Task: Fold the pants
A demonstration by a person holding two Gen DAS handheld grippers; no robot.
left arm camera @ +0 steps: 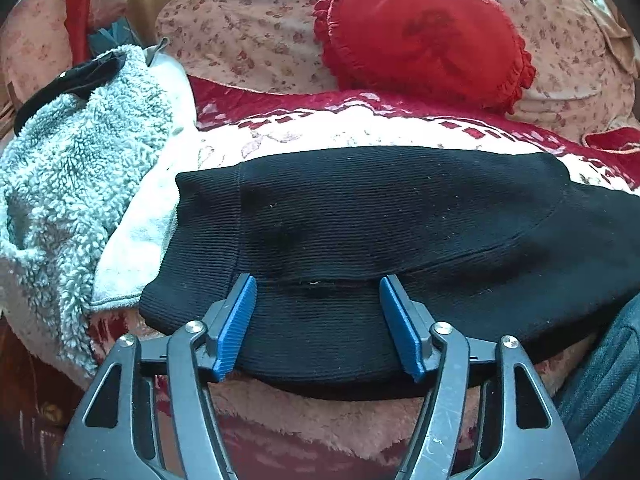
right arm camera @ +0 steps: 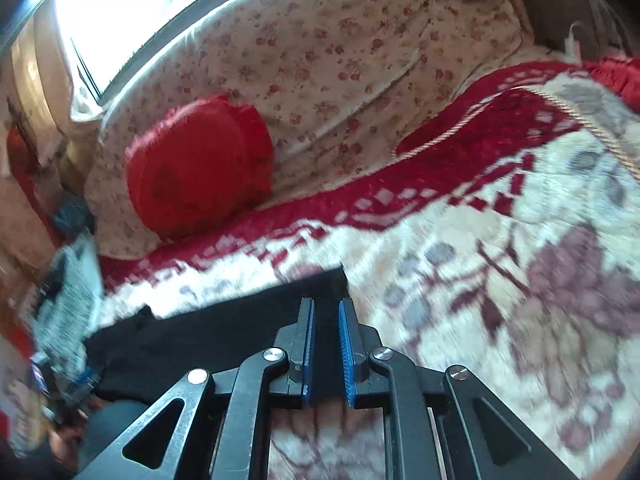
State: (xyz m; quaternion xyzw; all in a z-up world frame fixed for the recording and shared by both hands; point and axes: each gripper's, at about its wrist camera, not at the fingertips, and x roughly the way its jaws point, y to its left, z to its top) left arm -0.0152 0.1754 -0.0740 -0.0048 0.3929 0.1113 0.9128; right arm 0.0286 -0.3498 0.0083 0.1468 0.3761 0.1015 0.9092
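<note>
Ribbed black knit pants (left arm camera: 360, 216) lie folded on the plush red-and-cream blanket (left arm camera: 360, 128). Left hand-held gripper (left arm camera: 318, 292) spread above them; right hand-held gripper (right arm camera: 327, 308) slightly parted at their edge, pinching nothing.

We saw matt black ribbed-knit pants (left arm camera: 360, 216), a fluffy grey fleece (left arm camera: 68, 184) at left, and a plush red-and-cream blanket (right arm camera: 500, 248) beneath.

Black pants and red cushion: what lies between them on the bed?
In the left wrist view, only the red-and-cream patterned blanket lies between the black pants and the red cushion.
</note>
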